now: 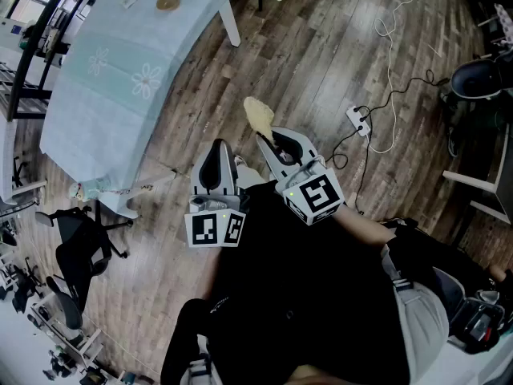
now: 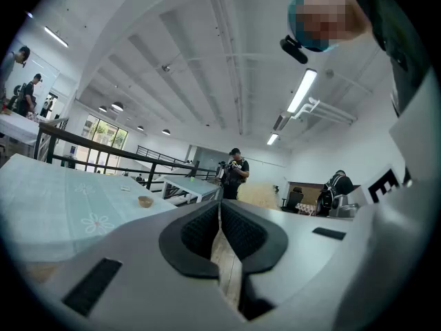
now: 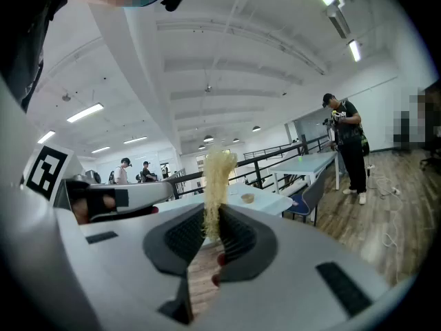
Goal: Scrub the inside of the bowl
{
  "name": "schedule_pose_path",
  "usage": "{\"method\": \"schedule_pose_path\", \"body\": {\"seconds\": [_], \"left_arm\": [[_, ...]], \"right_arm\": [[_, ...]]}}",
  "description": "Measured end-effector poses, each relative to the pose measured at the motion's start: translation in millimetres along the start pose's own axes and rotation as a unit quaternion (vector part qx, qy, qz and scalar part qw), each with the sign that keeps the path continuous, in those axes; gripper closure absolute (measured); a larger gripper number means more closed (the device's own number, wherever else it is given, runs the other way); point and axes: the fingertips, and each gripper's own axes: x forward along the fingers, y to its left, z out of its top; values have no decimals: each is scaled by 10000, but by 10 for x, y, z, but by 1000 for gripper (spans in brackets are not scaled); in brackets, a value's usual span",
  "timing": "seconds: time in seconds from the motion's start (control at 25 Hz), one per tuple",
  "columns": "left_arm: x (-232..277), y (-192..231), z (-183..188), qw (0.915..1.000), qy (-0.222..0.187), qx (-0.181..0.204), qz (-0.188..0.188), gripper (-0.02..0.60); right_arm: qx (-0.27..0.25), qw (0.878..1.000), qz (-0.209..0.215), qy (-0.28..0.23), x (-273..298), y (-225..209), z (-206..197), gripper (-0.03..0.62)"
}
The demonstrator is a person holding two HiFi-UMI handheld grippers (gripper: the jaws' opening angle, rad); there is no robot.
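The bowl [image 1: 168,1] sits small and brown at the upper left of the head view, on a desk [image 1: 120,70] under a pale green flowered cloth. It is well apart from both grippers. Nothing steadies it, so I'd guess a hard scrub could send it skating or drag the cloth along with it. I can't tell from here whether there is anything inside; it's too small in every view.

The right gripper [image 1: 271,135], at the middle of the frame, has its jaws clamped on the lower end of a pale yellow fibrous scrubber [image 1: 258,115]. Most of the scrubber stands free above the jaws. With such a low grip I'd expect it to fold or work loose once it is pressed against the bowl's wall.

Just left of it, the left gripper [image 1: 218,147] has its jaws drawn nearly together with only a sliver of floor showing between them, and it grips nothing. It would have to open up before it could brace the bowl.

Further out, a power strip [image 1: 358,119] and its cables trail over the wood floor at the right, and a black chair [image 1: 80,243] stands at the lower left.
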Motion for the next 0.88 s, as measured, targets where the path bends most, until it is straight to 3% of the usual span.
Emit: {"method": "schedule_pose_path", "body": {"seconds": [0.2,0.48,0.88], "left_arm": [[-17,-89,-117,9999,125,-70,27,560],[-28,-147,-123,9997,116,203,59,560],[-79,-110,-224,9993,180,95,312,558]], "right_arm": [[-41,10000,29,35,-23,-45,-1,546],[-76,9999,64,72,-72,-39,-17,546],[73,9999,97,85,-116,-106,-57,545]]}}
